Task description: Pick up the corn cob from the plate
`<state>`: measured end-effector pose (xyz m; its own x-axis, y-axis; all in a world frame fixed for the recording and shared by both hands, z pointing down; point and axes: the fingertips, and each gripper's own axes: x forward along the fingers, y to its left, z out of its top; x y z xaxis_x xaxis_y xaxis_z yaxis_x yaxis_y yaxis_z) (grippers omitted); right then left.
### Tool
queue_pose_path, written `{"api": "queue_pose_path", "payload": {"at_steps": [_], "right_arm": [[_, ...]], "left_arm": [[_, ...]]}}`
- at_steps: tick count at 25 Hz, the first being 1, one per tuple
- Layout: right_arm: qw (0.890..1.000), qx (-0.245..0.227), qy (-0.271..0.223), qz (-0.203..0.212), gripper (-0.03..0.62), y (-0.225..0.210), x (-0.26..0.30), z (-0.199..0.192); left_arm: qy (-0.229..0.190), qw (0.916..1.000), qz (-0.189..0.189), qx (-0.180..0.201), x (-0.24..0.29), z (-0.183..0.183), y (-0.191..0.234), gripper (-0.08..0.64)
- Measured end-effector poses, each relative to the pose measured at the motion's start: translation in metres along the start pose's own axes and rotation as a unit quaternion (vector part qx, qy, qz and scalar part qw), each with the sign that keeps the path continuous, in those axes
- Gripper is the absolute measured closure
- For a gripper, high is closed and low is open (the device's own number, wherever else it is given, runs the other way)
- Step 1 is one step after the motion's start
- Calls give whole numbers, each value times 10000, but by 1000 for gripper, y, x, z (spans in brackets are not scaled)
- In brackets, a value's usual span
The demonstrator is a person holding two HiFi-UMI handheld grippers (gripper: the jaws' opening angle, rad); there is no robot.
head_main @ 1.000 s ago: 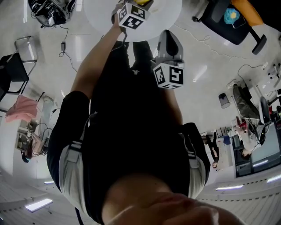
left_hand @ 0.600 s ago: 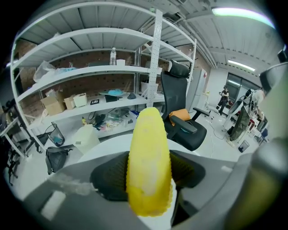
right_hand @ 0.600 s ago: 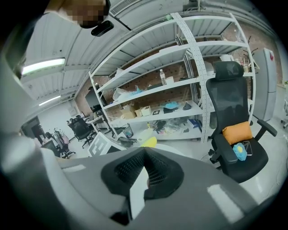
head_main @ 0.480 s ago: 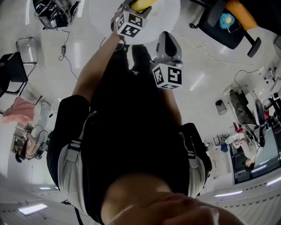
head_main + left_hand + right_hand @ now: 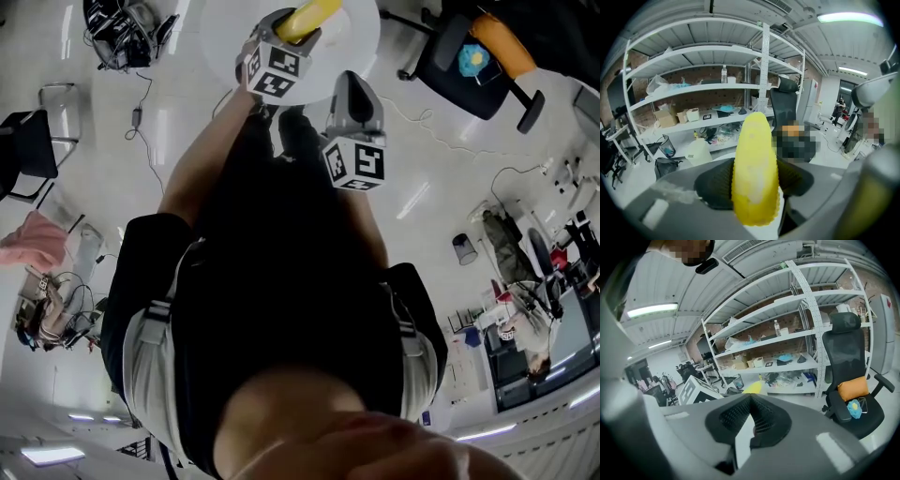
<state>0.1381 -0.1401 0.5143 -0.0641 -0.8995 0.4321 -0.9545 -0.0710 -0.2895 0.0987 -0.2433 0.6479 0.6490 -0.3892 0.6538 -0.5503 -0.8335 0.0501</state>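
The yellow corn cob (image 5: 755, 171) stands upright between the black pads of my left gripper (image 5: 754, 182), which is shut on it. In the head view the corn cob (image 5: 307, 17) hangs over a round white table (image 5: 352, 42), and the left gripper (image 5: 289, 32) with its marker cube is just below it in the picture. My right gripper (image 5: 352, 82) hovers beside it, nearer the table's edge. In the right gripper view its jaws (image 5: 750, 414) meet with nothing between them, and the corn cob's tip (image 5: 753, 388) shows beyond them. No plate can be made out.
A black office chair (image 5: 478, 52) with an orange cushion stands right of the table. White shelving (image 5: 787, 333) full of boxes and bottles lines the brick wall ahead. Cables and gear (image 5: 117, 28) lie on the floor at left, with a black chair (image 5: 28, 150) further left.
The left gripper has lifted with the corn cob in it, and more of the cob now shows over the table. The right gripper has also risen a little.
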Motion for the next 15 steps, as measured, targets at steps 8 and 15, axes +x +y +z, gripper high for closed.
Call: {"api": "queue_pose_path", "payload": {"at_steps": [8,15], "right_arm": [[9997,-146,-181,93,584,14,-14,13],[9988,-289,-348,191,584,25,-26,26]], "left_arm": [[-354,9992,174,-73,-38,21,-1,290],[-749,9966,335,-108,-74,43,-5,291]]}}
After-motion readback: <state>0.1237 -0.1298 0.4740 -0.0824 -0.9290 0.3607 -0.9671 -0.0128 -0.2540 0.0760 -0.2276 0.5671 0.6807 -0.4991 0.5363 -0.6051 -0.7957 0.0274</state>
